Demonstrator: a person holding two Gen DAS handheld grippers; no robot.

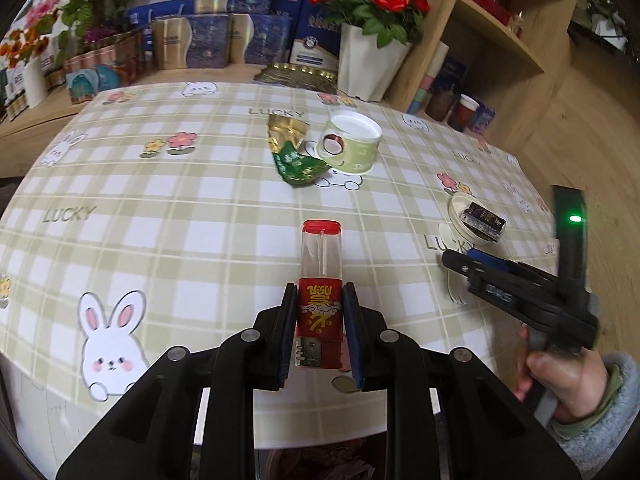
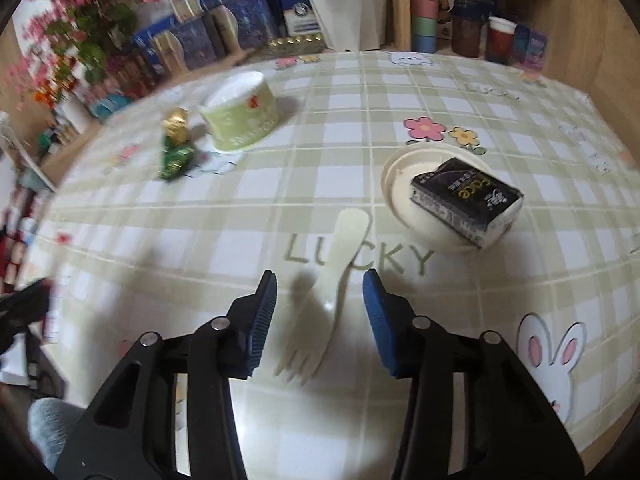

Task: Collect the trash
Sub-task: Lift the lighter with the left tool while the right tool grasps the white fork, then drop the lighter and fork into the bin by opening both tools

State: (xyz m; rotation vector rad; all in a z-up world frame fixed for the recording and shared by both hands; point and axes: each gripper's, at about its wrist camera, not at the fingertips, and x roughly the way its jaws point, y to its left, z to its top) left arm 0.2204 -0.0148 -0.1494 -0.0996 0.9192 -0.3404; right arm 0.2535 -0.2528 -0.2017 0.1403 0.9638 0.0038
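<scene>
My left gripper [image 1: 318, 312] is shut on a clear plastic bottle [image 1: 321, 276] with a red label and red cap, held above the near table edge. My right gripper [image 2: 320, 300] is open, its fingers on either side of a white plastic fork [image 2: 332, 292] lying on the tablecloth; it also shows in the left wrist view [image 1: 476, 264]. A white lid [image 2: 400, 196] carries a black tissue pack [image 2: 466, 202]. A green paper cup [image 1: 352, 142] and a green-gold wrapper [image 1: 294, 152] lie further back.
The table has a green checked cloth [image 1: 160, 208] with rabbits. Behind it stand blue gift boxes [image 1: 224, 40], a white pot of red roses [image 1: 370, 60] and a wooden shelf [image 1: 500, 40] with cups and jars.
</scene>
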